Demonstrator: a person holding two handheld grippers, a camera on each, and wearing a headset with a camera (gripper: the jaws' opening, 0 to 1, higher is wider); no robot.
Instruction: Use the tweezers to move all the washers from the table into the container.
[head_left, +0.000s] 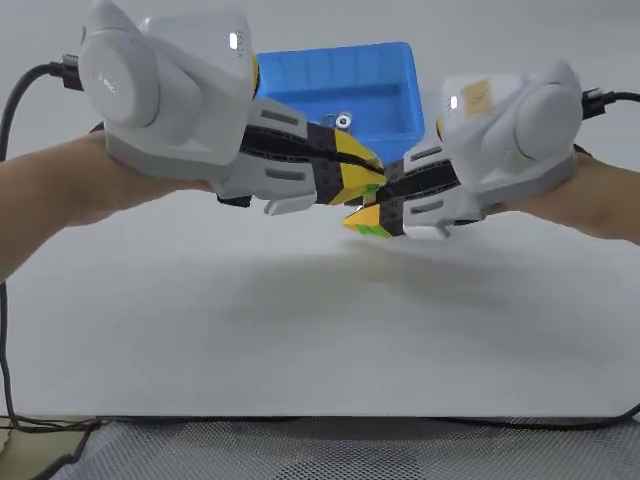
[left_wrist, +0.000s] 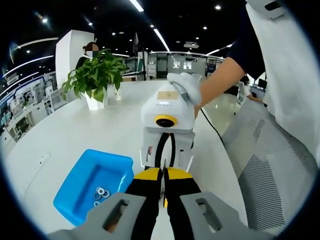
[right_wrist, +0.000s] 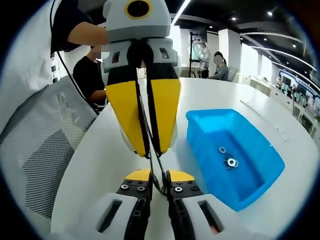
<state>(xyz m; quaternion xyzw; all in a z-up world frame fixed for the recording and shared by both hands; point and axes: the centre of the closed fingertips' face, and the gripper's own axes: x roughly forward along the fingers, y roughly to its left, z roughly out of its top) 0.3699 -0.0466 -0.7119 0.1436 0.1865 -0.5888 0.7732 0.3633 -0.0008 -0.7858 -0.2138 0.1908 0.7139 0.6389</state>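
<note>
**A:** Big white worktop (head_left: 300, 330), and the blue container (head_left: 385, 80) sits at the middle of its far edge.

**B:** In front of it, above the worktop, the left gripper (left_wrist: 163, 176) and right gripper (right_wrist: 158, 179) are nose to nose, tips all but touching!

**A:** Both sets of jaws are drawn tight together. The tweezers (right_wrist: 155, 167) run between them, a thin dark sliver. They look pinched by both at once, but I can't call which one bears them.

**B:** Springy steel, I'd say. Hold them on the legs near the middle and squeeze gently. Too hard and the points could cross.

**A:** And the washers (right_wrist: 231, 161)?

**B:** A small cluster on the container's floor. Every one I can make out is in there.

**A:** Tiny, flat, hard, light and probably slick. Lying flat, they give nothing to get under. I'd nip one across the ring, with one point through the hole.

**B:** From that, the job looks close to done.
</note>
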